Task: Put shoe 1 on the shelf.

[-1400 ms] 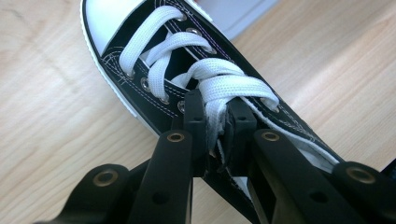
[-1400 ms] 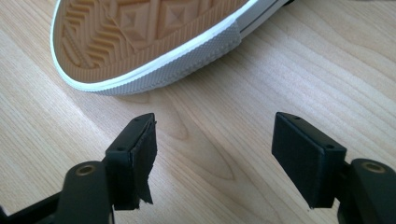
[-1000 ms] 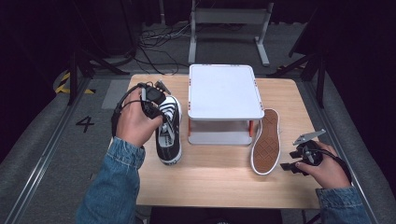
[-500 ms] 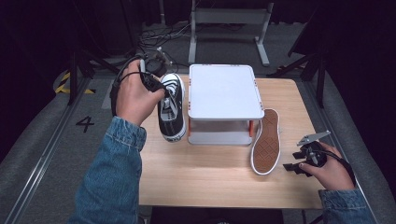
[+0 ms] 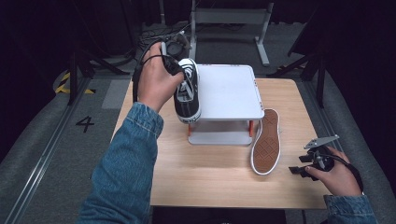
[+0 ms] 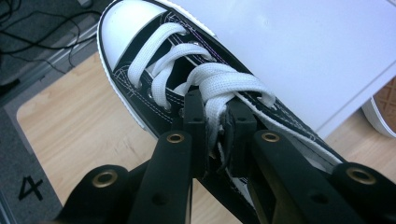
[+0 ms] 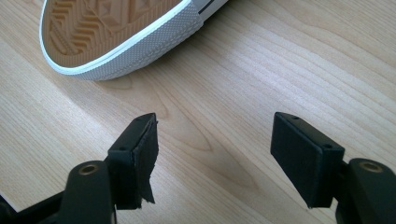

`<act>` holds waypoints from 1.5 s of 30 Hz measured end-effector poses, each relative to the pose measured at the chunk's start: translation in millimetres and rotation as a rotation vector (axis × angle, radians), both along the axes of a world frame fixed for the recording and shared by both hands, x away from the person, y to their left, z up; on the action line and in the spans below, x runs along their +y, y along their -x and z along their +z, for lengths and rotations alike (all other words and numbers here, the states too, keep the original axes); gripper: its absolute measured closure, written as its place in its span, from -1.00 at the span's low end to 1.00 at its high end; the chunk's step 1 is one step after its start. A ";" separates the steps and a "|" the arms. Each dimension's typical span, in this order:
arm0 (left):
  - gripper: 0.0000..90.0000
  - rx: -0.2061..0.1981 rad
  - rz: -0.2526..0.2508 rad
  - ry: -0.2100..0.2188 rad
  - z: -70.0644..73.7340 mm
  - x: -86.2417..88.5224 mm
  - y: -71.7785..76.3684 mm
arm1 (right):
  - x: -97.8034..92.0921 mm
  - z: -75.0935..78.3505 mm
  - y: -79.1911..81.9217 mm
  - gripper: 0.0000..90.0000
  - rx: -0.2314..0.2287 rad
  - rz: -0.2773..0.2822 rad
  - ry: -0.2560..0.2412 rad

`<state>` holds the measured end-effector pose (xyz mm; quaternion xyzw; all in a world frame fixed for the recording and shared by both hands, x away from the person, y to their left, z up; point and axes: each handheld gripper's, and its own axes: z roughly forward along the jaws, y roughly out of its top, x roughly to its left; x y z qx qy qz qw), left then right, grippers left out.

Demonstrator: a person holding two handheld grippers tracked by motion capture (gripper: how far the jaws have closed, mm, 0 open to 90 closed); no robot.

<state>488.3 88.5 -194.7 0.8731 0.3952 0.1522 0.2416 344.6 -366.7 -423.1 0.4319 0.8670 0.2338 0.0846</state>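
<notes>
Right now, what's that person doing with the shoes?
A person holds a gripper in each hand. The left gripper is pinched on the laces and tongue of a black sneaker and has it lifted off the wooden table, at the left edge of the white shelf stand. The other sneaker lies on its side beside the stand, tan sole showing. The right gripper is open and holds nothing, low over the table near that shoe.
</notes>
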 end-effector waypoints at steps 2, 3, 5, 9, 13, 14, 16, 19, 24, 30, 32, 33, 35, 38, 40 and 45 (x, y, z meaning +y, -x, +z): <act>0.83 -0.020 -0.017 -0.011 -1.7 -7.2 -6.0 | -0.3 -0.1 -0.3 -0.27 0.001 0.002 -0.001; 0.83 -0.020 -0.020 -0.018 -3.2 -11.6 -9.9 | -0.4 -0.3 -0.5 -0.27 0.003 0.003 -0.002; 0.83 -0.022 -0.031 -0.023 -5.6 -18.4 -15.4 | -0.4 -0.6 -1.2 -0.27 0.005 0.006 -0.003; 0.83 -0.017 -0.041 -0.024 -10.4 -34.1 -29.6 | 0.2 -1.1 -2.8 -0.27 0.001 0.009 -0.006; 0.83 -0.026 -0.050 -0.023 -15.6 -48.2 -39.3 | 0.7 -1.2 -3.5 -0.27 0.004 0.014 -0.011; 0.83 -0.030 -0.052 -0.028 -17.8 -51.9 -41.5 | 0.6 -1.3 -3.4 -0.27 0.003 0.015 -0.013; 0.83 -0.041 -0.059 -0.050 -22.1 -58.8 -45.0 | -0.2 -1.7 -3.1 -0.27 0.004 0.010 -0.017; 0.83 -0.064 -0.059 -0.070 -27.2 -67.5 -48.9 | -2.4 -2.1 -2.8 -0.27 0.004 0.007 -0.019; 0.83 -0.060 -0.046 -0.062 -31.3 -77.0 -54.2 | -4.8 -3.2 -2.7 -0.27 0.007 0.001 -0.019; 0.82 -0.036 -0.068 -0.090 -36.0 -87.1 -54.1 | -3.0 -3.8 -2.7 -0.27 0.011 0.009 -0.023; 0.78 -0.029 -0.066 -0.084 -37.1 -88.2 -54.1 | -3.1 -4.0 -2.7 -0.27 0.010 0.008 -0.023; 0.74 -0.017 -0.062 -0.065 -37.7 -87.9 -54.8 | -3.1 -4.0 -2.6 -0.27 0.010 0.008 -0.022; 0.63 0.003 -0.055 -0.049 -37.8 -87.7 -55.7 | -3.1 -3.8 -2.5 -0.27 0.010 0.007 -0.023; 0.10 -0.032 -0.038 -0.028 -30.3 -82.4 -49.6 | -3.5 -2.9 -2.2 -0.28 0.005 0.004 -0.022; 0.06 -0.043 -0.040 -0.007 -25.6 -78.4 -45.7 | -3.6 -2.8 -2.2 -0.28 0.005 0.003 -0.021; -0.07 -0.063 -0.079 0.070 -6.4 -57.2 -20.4 | -3.4 -1.3 -3.0 -0.28 -0.007 0.003 -0.020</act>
